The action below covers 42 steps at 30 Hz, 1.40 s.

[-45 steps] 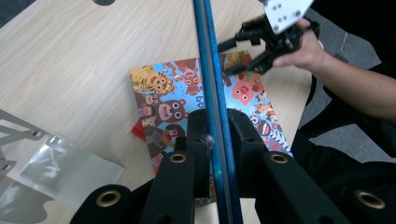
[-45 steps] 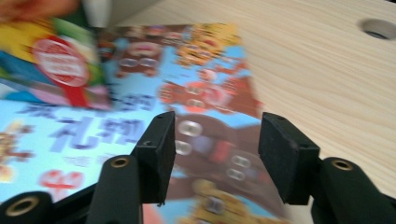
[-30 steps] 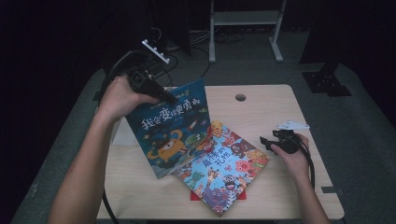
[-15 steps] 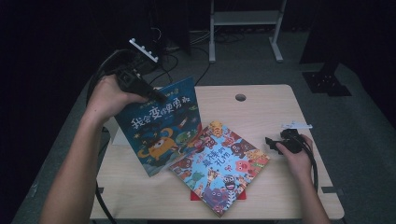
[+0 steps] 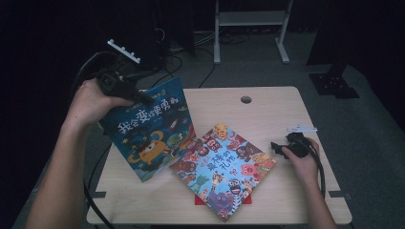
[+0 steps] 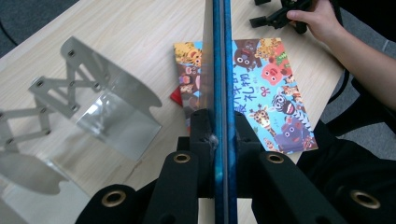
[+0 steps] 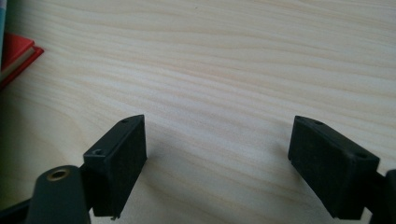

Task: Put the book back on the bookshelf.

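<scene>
The wooden surface (image 5: 267,112) carries the work. Largest on it is the blue book (image 5: 148,133), tilted up on its lower edge at the left side, its cover facing the person; it stands this way because the left claw (image 6: 219,135) is clamped on its top edge, the book's spine running straight up between the jaws. The lift looks meant to carry it off toward the metal stand (image 6: 100,107) seen beside it. Next, the animal book (image 5: 223,169) lies flat mid-surface, over a red book (image 7: 14,56) whose corner peeks out beneath. Smallest, the right claw (image 5: 282,147) rests low over bare wood just right of the animal book; its jaws have just been opening and stand wide with nothing between them, likely readied for that book.
</scene>
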### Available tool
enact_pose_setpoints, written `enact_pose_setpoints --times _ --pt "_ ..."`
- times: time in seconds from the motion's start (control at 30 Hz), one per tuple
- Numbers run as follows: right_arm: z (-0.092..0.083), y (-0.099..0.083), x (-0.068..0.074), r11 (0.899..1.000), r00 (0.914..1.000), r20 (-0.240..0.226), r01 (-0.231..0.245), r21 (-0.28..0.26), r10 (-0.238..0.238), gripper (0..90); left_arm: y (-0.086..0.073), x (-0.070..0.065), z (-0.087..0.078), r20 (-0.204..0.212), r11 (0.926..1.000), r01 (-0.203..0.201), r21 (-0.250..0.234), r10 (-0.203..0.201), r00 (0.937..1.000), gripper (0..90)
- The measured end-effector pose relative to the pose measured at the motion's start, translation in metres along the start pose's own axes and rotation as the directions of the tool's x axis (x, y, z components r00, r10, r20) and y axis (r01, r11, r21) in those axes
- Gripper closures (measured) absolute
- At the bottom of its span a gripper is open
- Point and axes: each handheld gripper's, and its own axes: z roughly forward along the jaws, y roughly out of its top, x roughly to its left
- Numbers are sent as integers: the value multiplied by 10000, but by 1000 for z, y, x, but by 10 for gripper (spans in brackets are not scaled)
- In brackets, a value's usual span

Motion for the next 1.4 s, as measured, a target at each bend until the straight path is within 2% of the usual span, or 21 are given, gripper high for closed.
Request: enact_pose_setpoints --times 0.07,0.43,0.53,0.73,0.93,1.1,1.33,1.37,1.4 --pt "1 0 2 9998 9998 115 167 62 -168 166 -4 3 -3 -32 10000 67 -33 -67 10000 821" --pt "1 0 2 9999 9998 114 152 62 -153 165 -27 13 -25 -298 9988 416 -271 -424 9987 820" --pt "1 0 2 9999 9998 117 151 61 -152 166 -36 16 -31 -455 9974 621 -362 -638 9969 821" --pt "1 0 2 9999 9998 118 152 60 -152 166 -49 23 -40 -676 9961 842 -254 -858 9940 820" --pt "1 0 2 9999 9998 119 152 60 -153 166 -66 32 -50 -1009 9915 1249 -362 -1279 9866 821" --pt "1 0 2 9999 9998 118 152 61 -153 166 -74 35 -55 -1179 9890 1439 -338 -1469 9821 821" --pt "1 0 2 9999 9998 123 151 59 -152 166 -91 43 -63 -1604 9821 1844 -375 -1881 9690 821" --pt "1 0 2 9999 9998 123 151 59 -152 166 -91 43 -63 -1604 9821 1844 -375 -1881 9690 820" --pt "1 0 2 9999 9998 125 147 55 -147 166 -95 45 -66 -1746 9796 1978 -364 -2011 9639 821"
